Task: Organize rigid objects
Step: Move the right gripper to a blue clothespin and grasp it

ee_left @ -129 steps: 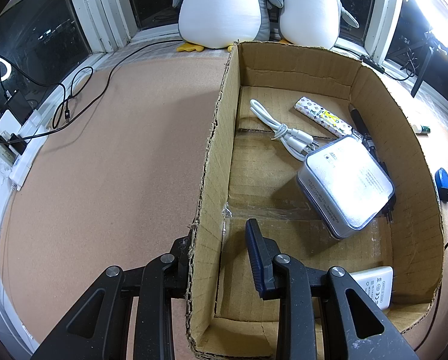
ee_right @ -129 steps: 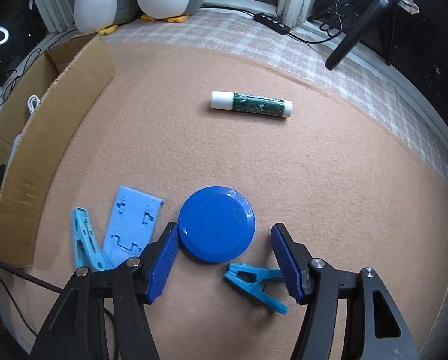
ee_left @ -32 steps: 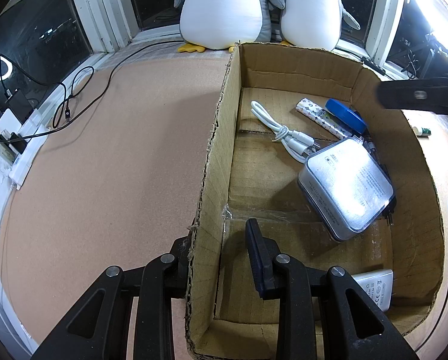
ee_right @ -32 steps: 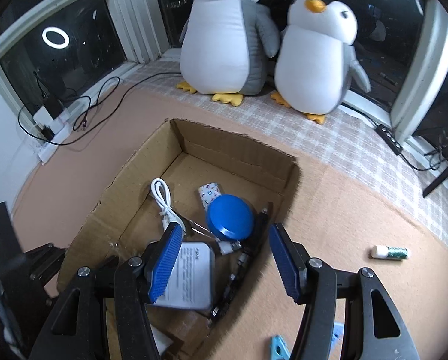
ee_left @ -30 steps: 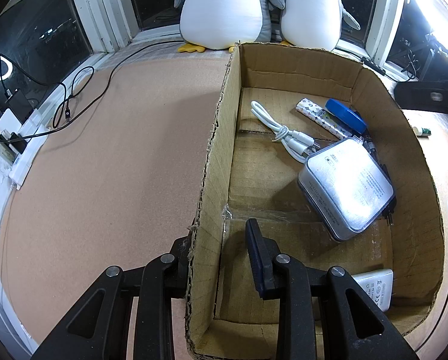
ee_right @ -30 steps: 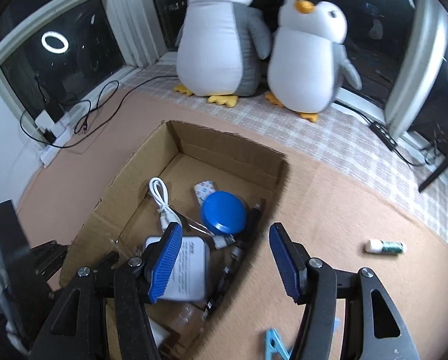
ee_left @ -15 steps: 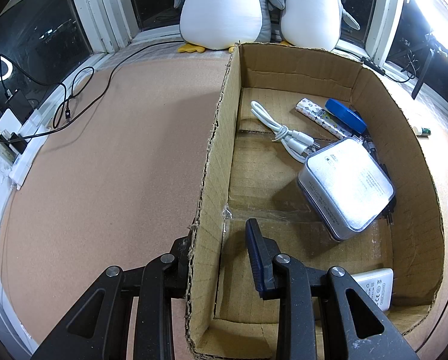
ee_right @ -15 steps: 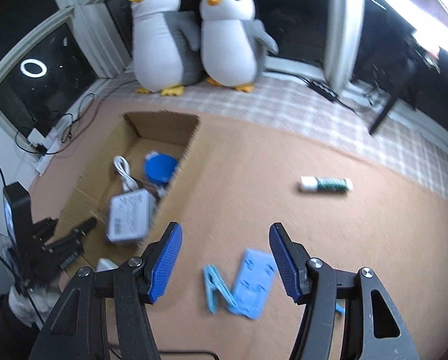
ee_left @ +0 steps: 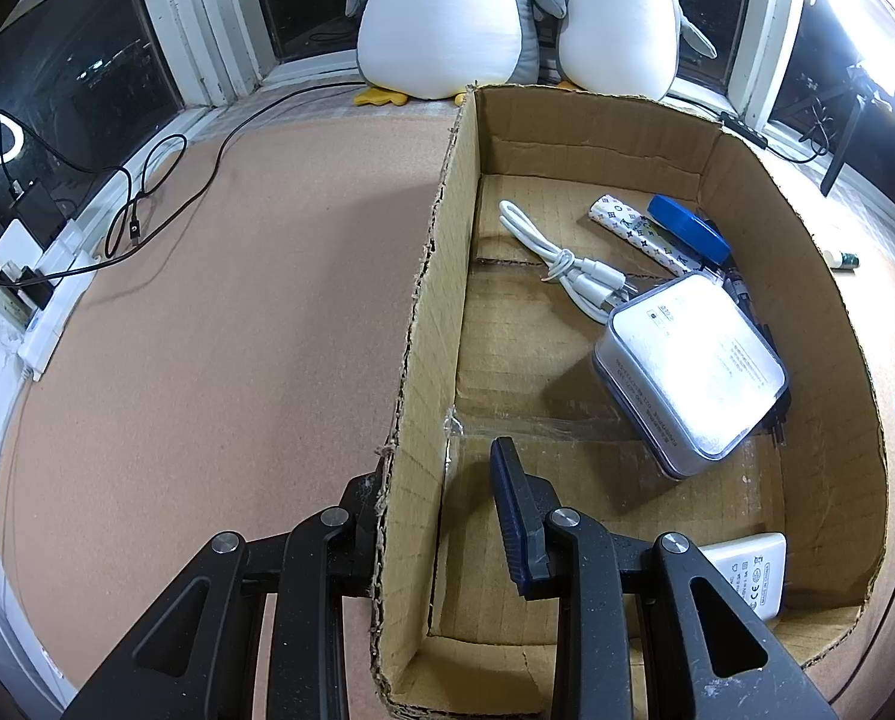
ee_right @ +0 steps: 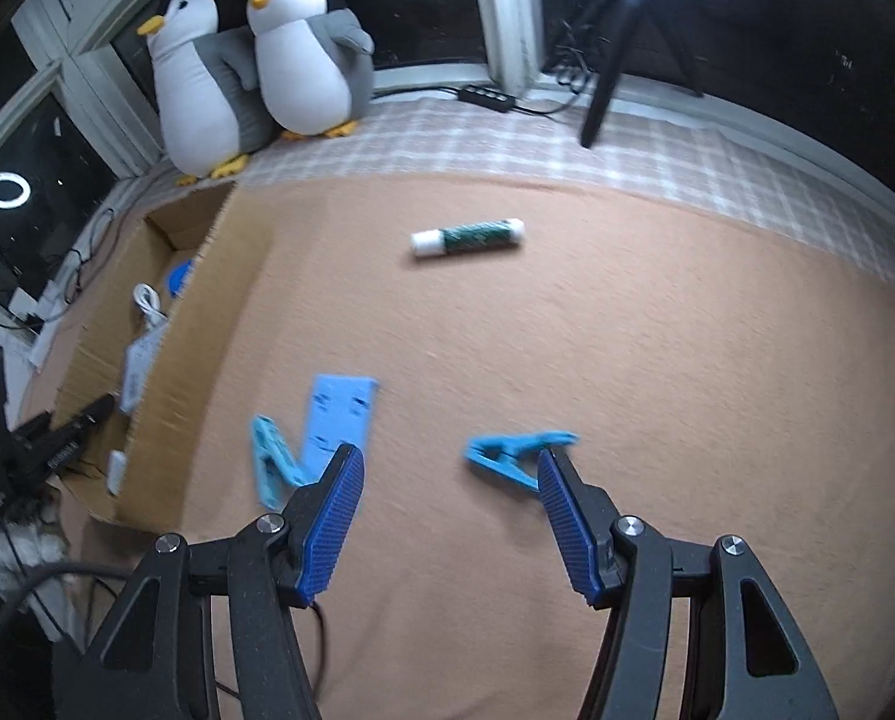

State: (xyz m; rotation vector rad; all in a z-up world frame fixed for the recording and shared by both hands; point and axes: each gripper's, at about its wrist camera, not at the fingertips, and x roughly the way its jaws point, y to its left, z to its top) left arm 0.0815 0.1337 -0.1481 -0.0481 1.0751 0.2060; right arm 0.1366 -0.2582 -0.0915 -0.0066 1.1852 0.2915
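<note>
A cardboard box [ee_left: 801,252] holds a blue round lid [ee_left: 687,227], a white cable [ee_left: 558,261], a patterned stick [ee_left: 633,234], a silver case [ee_left: 696,372] and a white adapter [ee_left: 747,570]. My left gripper [ee_left: 441,516] straddles the box's left wall [ee_left: 423,324], its fingers on either side. My right gripper [ee_right: 447,516] is open and empty above the mat. Below it lie a blue clip [ee_right: 513,456], a second clip [ee_right: 273,468] and a blue flat plate [ee_right: 339,414]. A green glue stick [ee_right: 466,235] lies farther off. The box also shows in the right wrist view [ee_right: 207,330].
Two plush penguins [ee_left: 447,12] stand behind the box on the window ledge. Cables and a power strip [ee_left: 51,276] lie at the left edge. A tripod leg [ee_right: 603,78] and a power strip [ee_right: 486,97] are at the back right.
My right gripper has left the blue lid in the box, swung right over the mat and come lower toward the clips. The left gripper has not moved.
</note>
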